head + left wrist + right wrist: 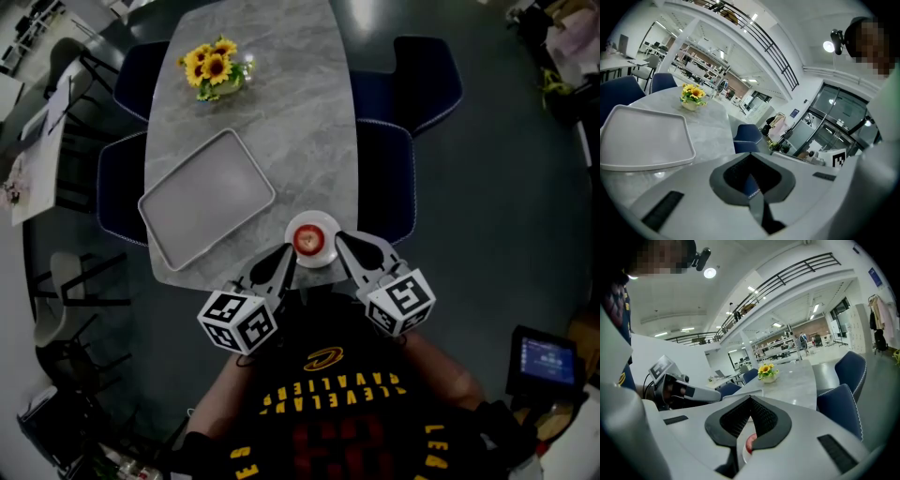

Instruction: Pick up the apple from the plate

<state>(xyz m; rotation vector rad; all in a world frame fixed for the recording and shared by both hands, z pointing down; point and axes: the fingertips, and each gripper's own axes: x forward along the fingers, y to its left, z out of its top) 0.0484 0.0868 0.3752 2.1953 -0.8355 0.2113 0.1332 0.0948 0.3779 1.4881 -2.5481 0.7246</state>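
Two containers on grey marble table [281,122]: small white plate [327,225] at near edge, with one red apple [307,240] at its centre; large grey tray [206,199] to plate's left and farther back, apart from it. Also sunflower pot [214,67] at far end, well apart. Apple round, no long axis to log; stem direction too small to tell. Sits between both tongs in head view: left gripper [289,251] tip just beside plate's left rim, right gripper [339,238] tip just beside its right rim, both angled inward toward it. Both pairs of jaws pressed fully together, gripping nothing. In right gripper view, shows only as red sliver low behind closed jaws, on plate.
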